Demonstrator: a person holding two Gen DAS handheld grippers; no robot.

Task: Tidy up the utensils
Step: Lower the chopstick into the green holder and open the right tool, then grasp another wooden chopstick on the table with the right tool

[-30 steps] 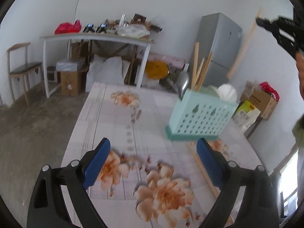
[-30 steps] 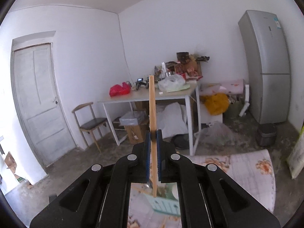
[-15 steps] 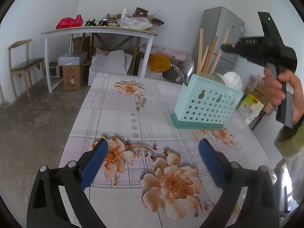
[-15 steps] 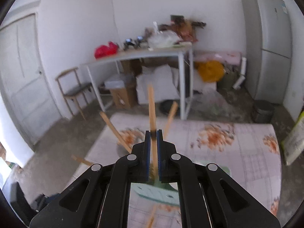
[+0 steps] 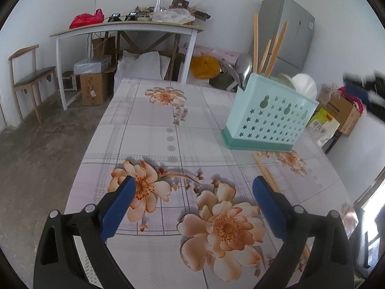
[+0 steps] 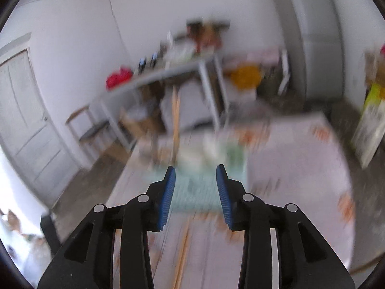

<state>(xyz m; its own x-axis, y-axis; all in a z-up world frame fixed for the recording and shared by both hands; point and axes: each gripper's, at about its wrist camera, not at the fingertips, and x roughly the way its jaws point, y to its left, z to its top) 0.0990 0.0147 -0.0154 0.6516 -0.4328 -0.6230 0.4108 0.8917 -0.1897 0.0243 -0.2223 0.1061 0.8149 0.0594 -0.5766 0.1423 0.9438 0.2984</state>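
Note:
A mint-green utensil holder [image 5: 267,118] with star holes stands on the floral table [image 5: 154,130]. It holds several wooden chopsticks [image 5: 255,38], a metal spoon [image 5: 244,68] and white spoons [image 5: 304,84]. More chopsticks [image 5: 266,173] lie flat on the table in front of it. My left gripper [image 5: 192,192] is open and empty, low over the table's near end. My right gripper [image 6: 195,187] is open and empty above the holder [image 6: 199,190]; that view is blurred. Chopsticks [image 6: 184,245] on the table show below it.
A white side table [image 5: 125,27] with clutter, a chair [image 5: 28,77], boxes [image 5: 92,89] and a grey fridge [image 5: 288,31] stand behind the table. Boxes and bags [image 5: 336,113] sit at the right. A door [image 6: 26,125] shows at the left.
My right gripper lowered the chopstick into the holder, opened and let it go. It is now moving, blurred. My left gripper stayed open over the table.

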